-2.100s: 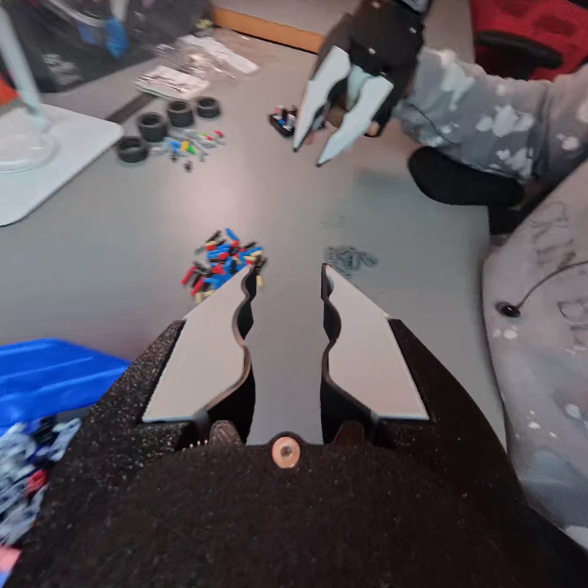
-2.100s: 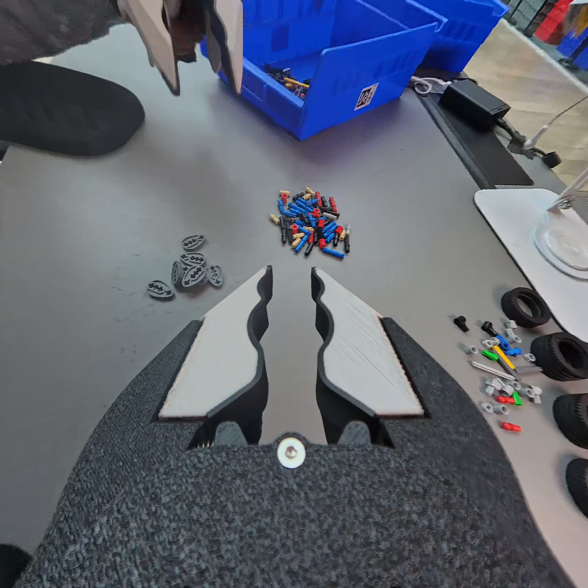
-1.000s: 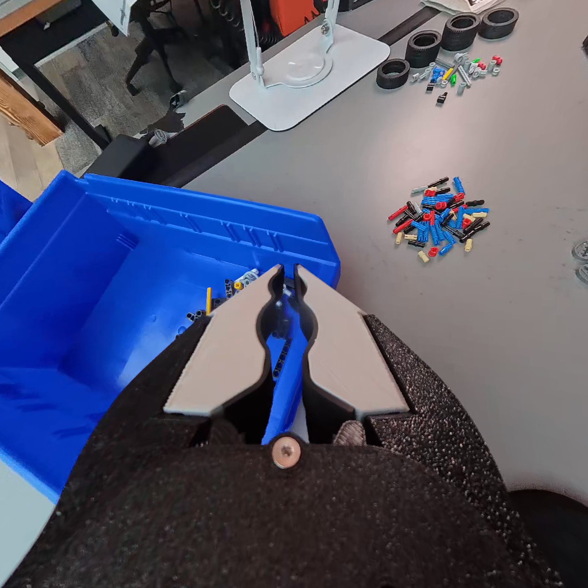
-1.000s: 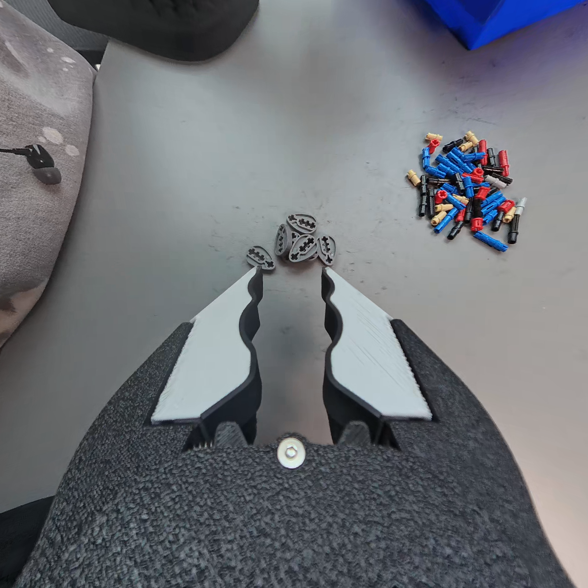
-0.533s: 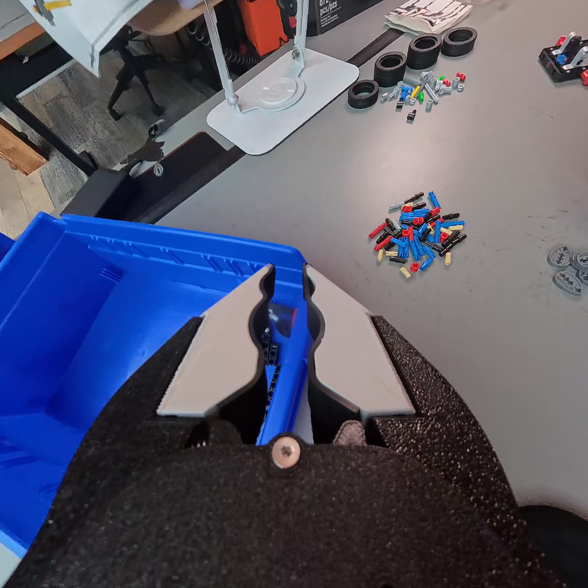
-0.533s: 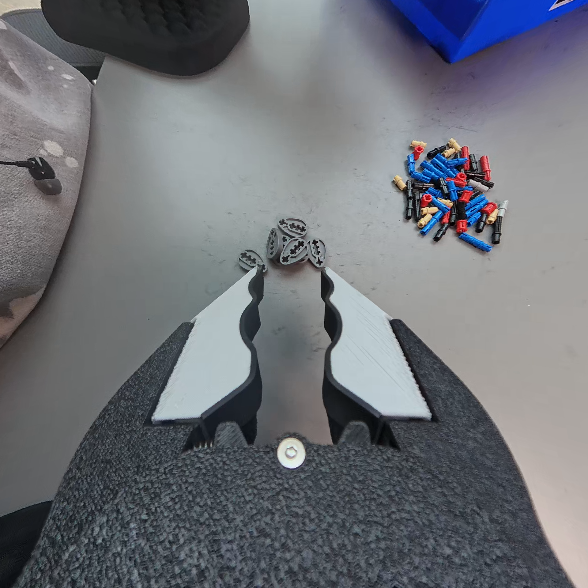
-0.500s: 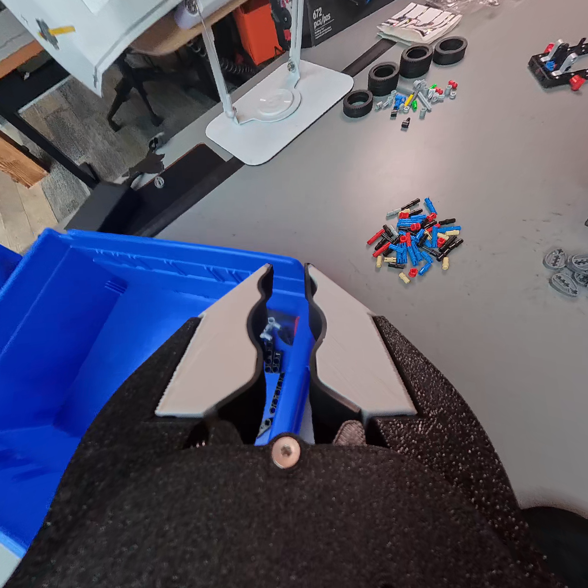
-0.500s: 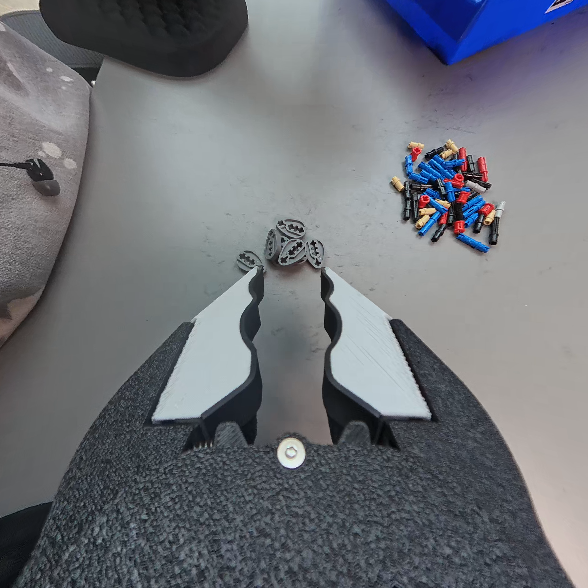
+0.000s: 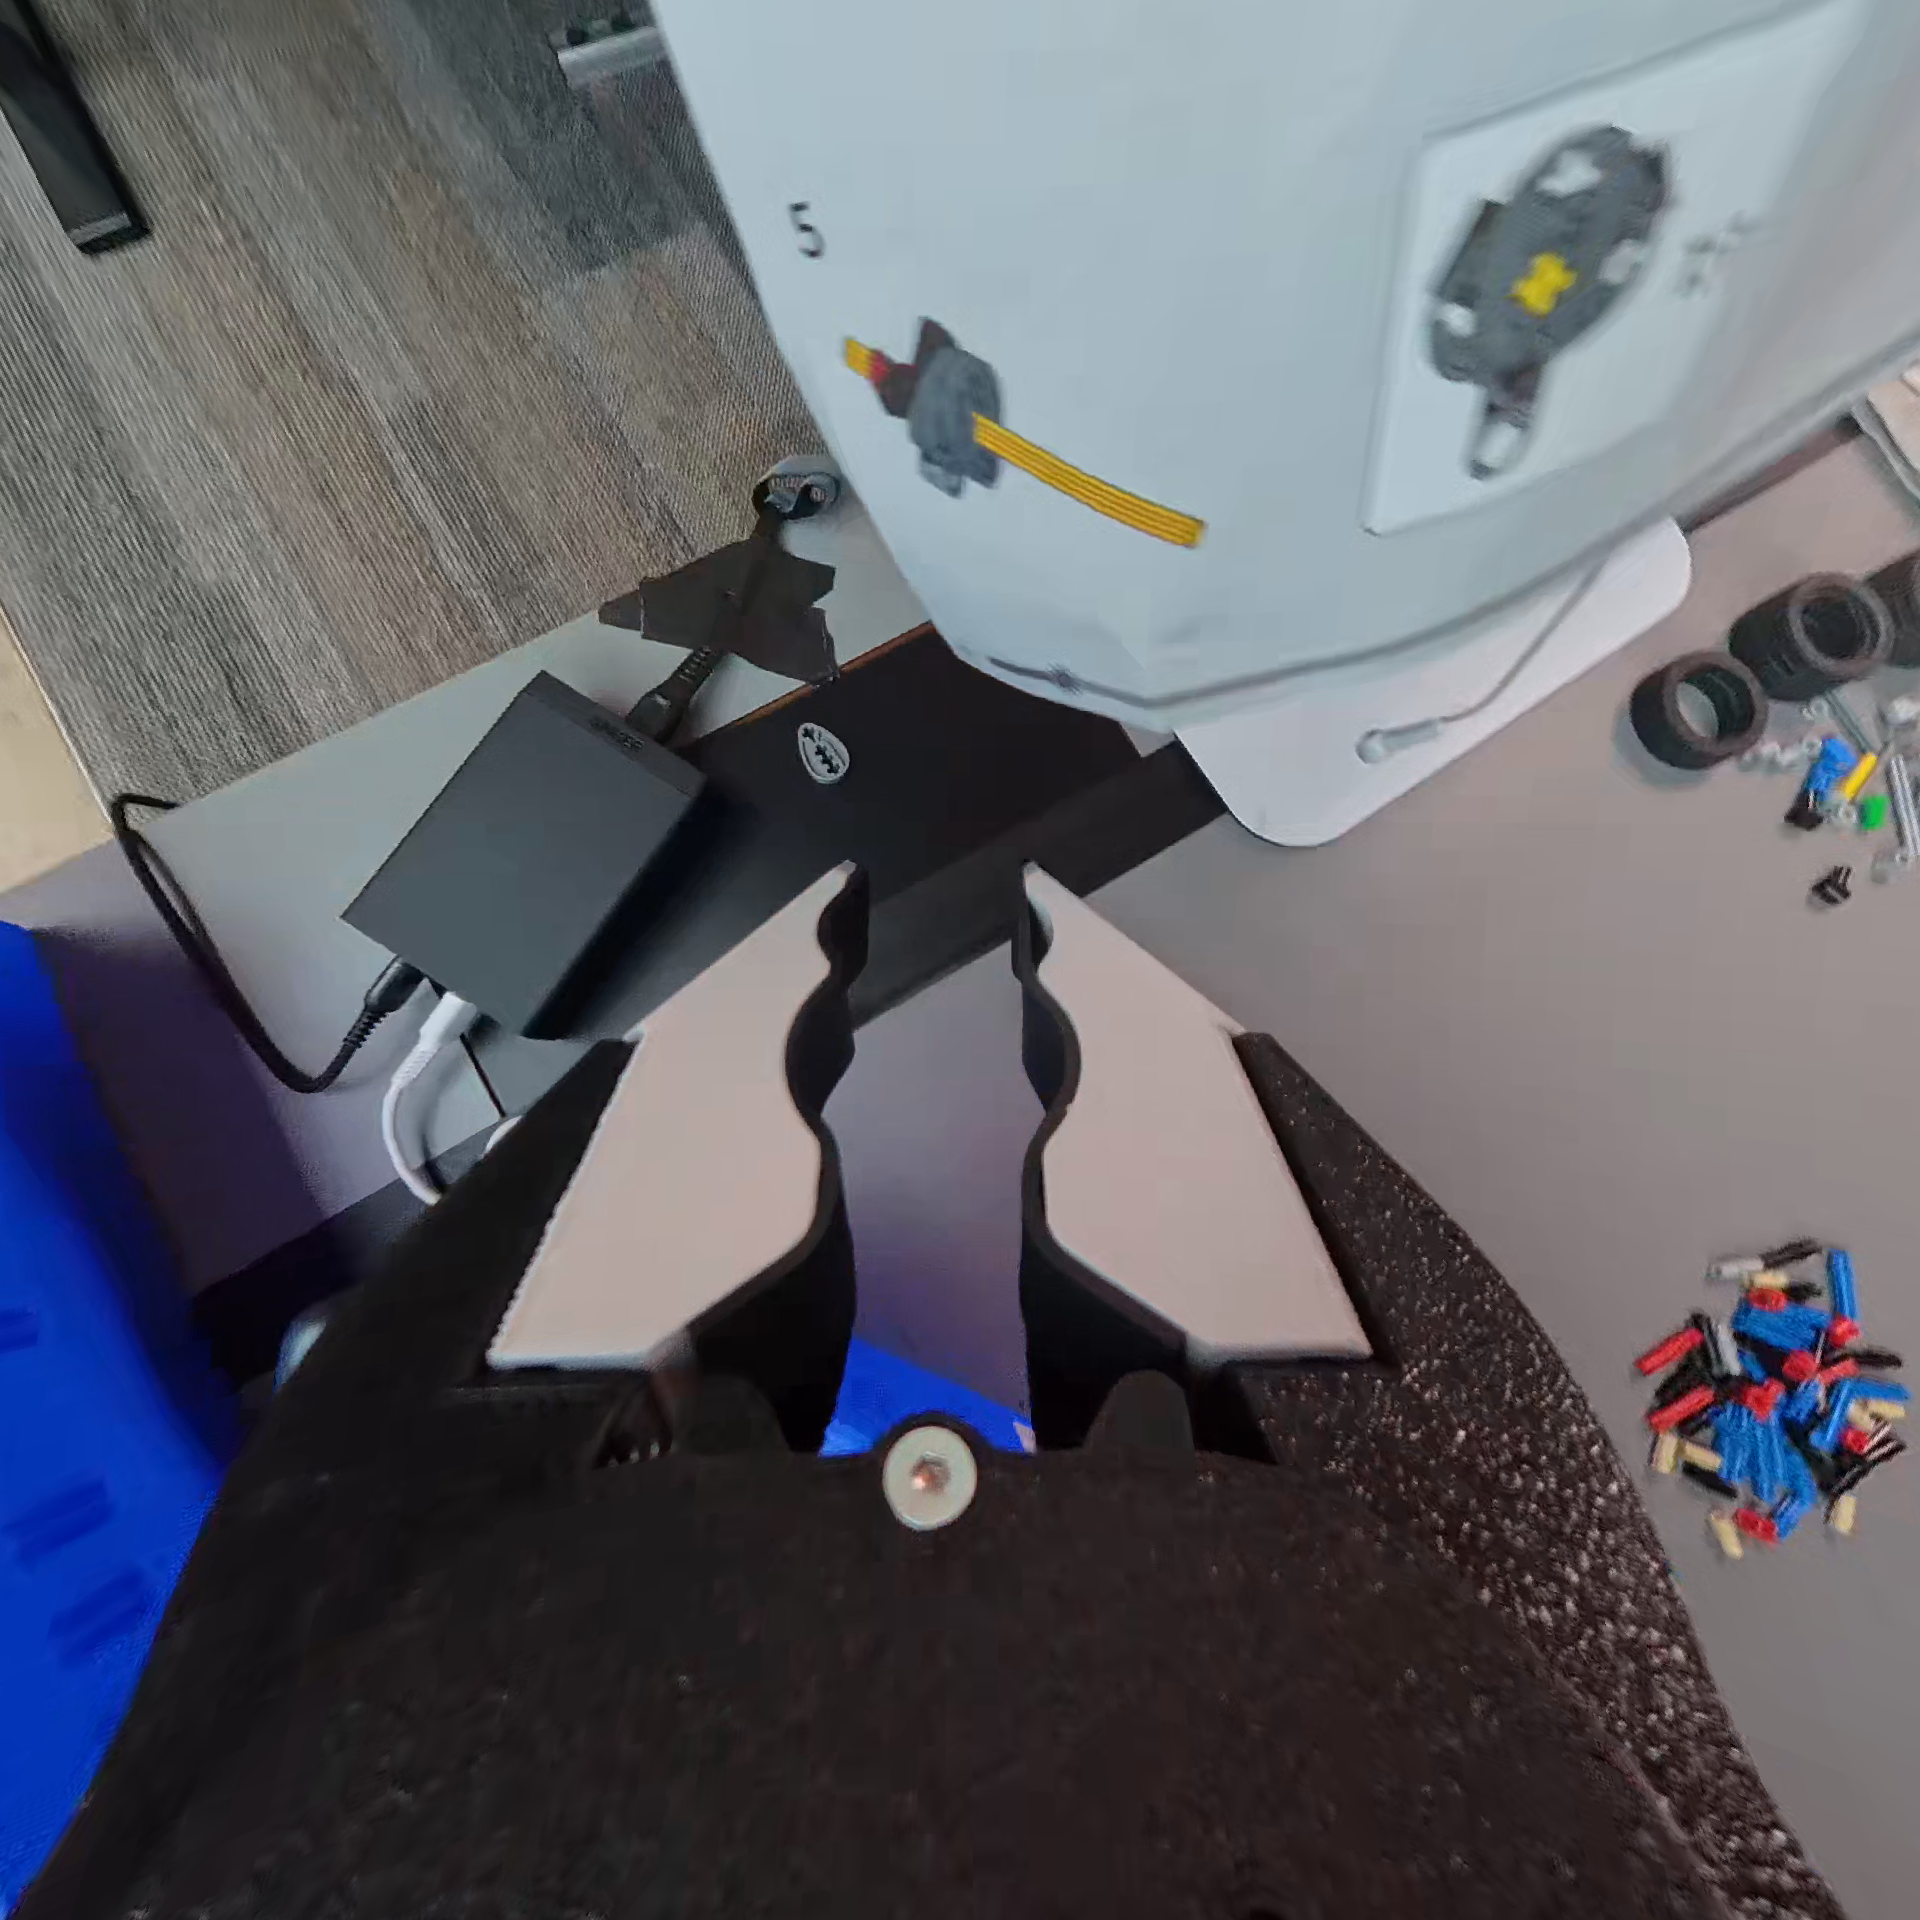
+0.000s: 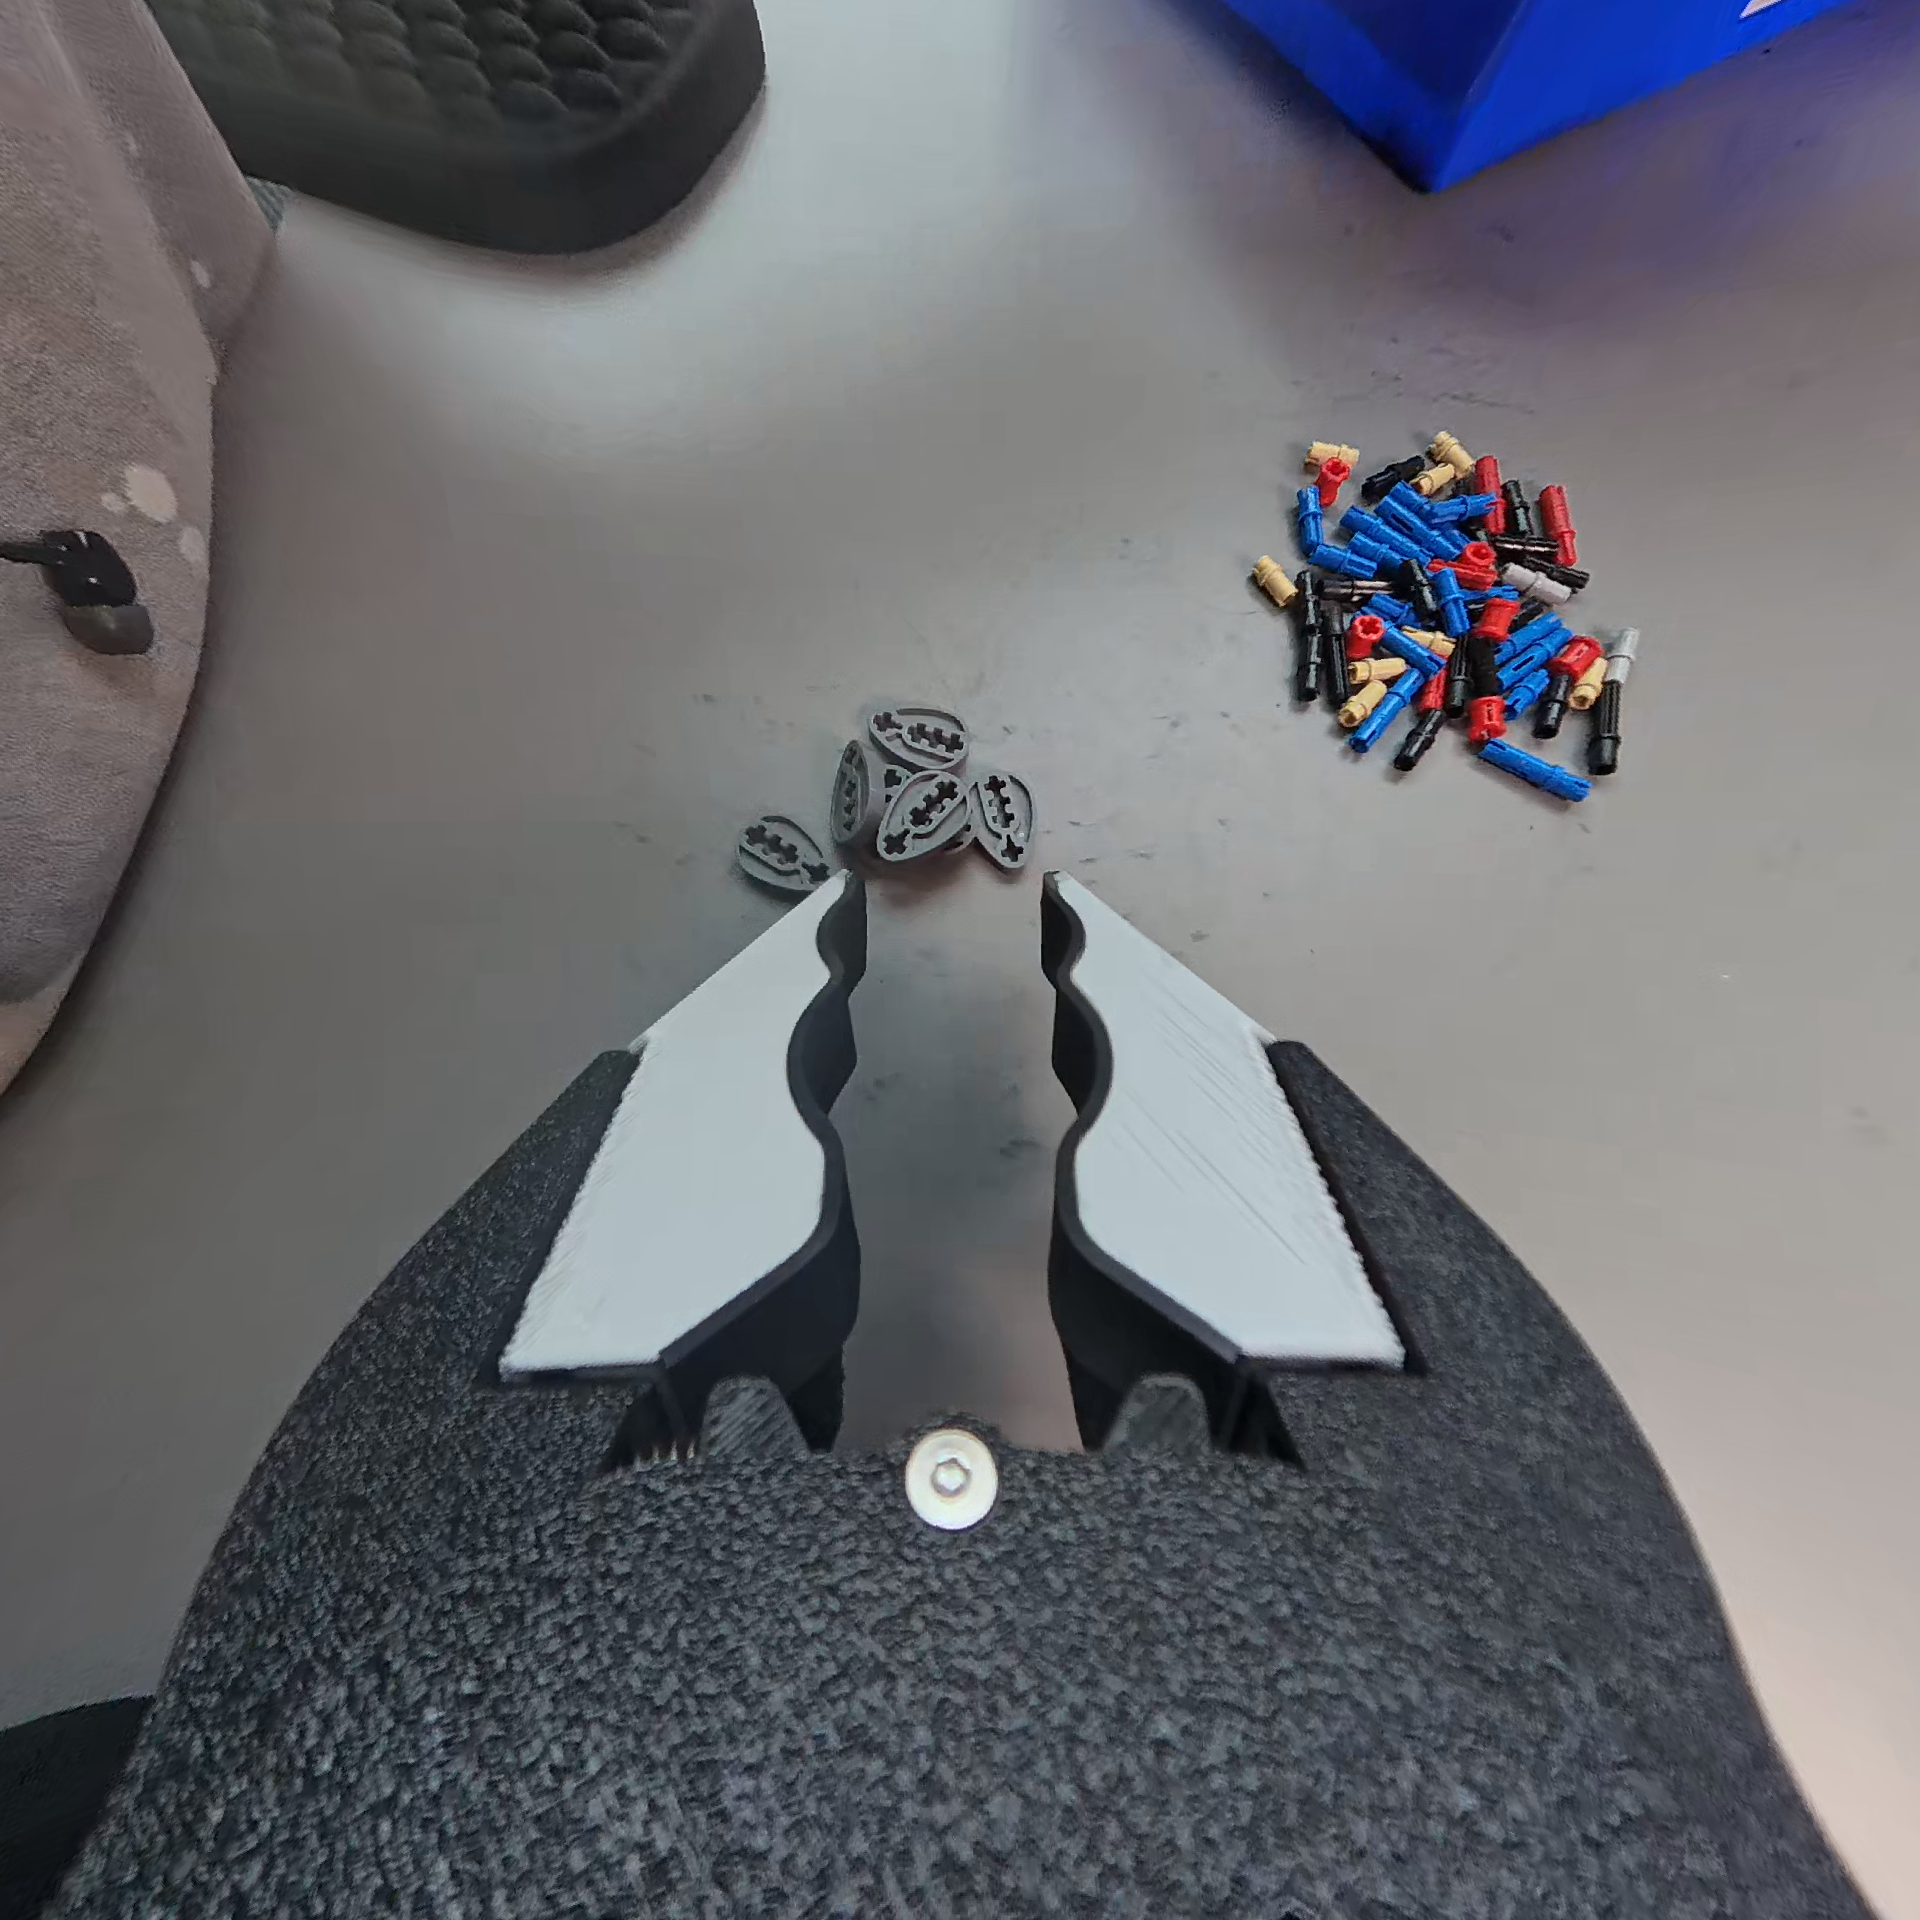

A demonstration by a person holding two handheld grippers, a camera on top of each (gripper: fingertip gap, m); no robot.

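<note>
My right gripper [image 10: 951, 881] is open and empty, its tips just short of a small heap of grey oval cam pieces [image 10: 914, 795] on the grey table [image 10: 520, 520]. A pile of blue, red, black and tan pins [image 10: 1455, 613] lies to the right of it. My left gripper [image 9: 935, 883] is open and empty, raised above the table near its far edge. It points at a black strip [image 9: 935, 769] and a black power brick [image 9: 530, 862]. The pin pile also shows at the right in the left wrist view [image 9: 1777, 1392]. A blue bin [image 9: 62, 1351] is at the lower left.
A large white instruction sheet [image 9: 1247, 312] hangs on a white stand [image 9: 1455, 727] close ahead of the left gripper. Black tyres [image 9: 1704, 707] and small mixed parts [image 9: 1849, 790] lie at the right. A blue bin corner [image 10: 1558, 83], a black cushion [image 10: 468, 114] and a grey sleeve [image 10: 94, 520] show in the right wrist view. Tip to tip, the grippers are about 50 cm apart. The black power brick [image 9: 530, 862] lies some 15 cm from my left tips, 60 cm from my right tips.
My left gripper has lifted out of the blue bin, swung toward the table's far edge and opened wider. My right gripper has barely moved, still at the grey cam pieces.
</note>
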